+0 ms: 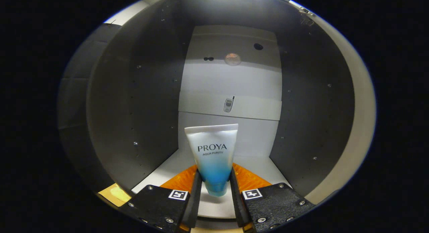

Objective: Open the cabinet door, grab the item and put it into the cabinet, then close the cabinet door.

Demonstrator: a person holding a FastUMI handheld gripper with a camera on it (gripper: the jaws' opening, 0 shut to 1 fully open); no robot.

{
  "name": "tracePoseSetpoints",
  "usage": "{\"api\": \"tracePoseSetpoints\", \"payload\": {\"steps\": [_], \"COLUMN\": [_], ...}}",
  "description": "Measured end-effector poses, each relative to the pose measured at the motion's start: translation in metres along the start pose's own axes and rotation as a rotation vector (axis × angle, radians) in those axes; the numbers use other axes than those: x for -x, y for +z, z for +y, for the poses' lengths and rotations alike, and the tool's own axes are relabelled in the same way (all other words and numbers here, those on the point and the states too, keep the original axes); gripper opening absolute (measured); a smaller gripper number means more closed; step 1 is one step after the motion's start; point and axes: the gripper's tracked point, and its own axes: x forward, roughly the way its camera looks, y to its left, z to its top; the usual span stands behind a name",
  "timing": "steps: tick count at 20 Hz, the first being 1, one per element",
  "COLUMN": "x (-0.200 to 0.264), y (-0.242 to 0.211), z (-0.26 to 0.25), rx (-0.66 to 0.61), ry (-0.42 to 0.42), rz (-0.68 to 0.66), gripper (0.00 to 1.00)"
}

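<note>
Inside of cabinet [134, 102] fills most of frame: dark grey side walls L and R, pale back panel [231, 78] centre, pale floor at lower centre. Back panel has a horizontal seam across mid-frame and a second one higher up. Upper centre of back panel: small round light spot [232, 59], dim orange-ish glow; a pair of small dark holes just left of it, one larger dark hole [258, 46] up and to the right. Small phone-shaped sticker or object [228, 105] at centre of frame, just above the mid seam; too small to tell which. Rows of small screws/pegs dotted down both side walls. Pale cabinet edge arcs down the right side of frame.

Gripper [214, 189] at bottom centre, fingers narrowed onto a cosmetic tube [212, 152]. Both fingers press on its lower blue end, one each side. Tube upright, cap end down, flat crimped end up; white at top fading to blue. Tube sits centre-low in frame, inside the cabinet opening, in front of back panel.
</note>
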Motion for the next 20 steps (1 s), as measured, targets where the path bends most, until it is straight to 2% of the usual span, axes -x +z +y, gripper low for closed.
{"api": "tracePoseSetpoints", "payload": {"steps": [5,9,13,17,19,20], "x": [-0.038,-0.047,-0.049,-0.047,-0.043,-0.041], "y": [-0.026,-0.046,-0.045,-0.049,-0.050,-0.048], "z": [0.004,0.004,0.002,0.010,0.013,0.010], "rx": [-0.028,-0.081,-0.106,-0.100,-0.114,-0.115], "ry": [0.012,0.012,0.006,0.034,0.034,0.020], "rz": [0.045,0.083,0.077,0.091,0.103,0.100], "gripper": [0.45,0.45,0.45,0.51,0.63,0.73]}}
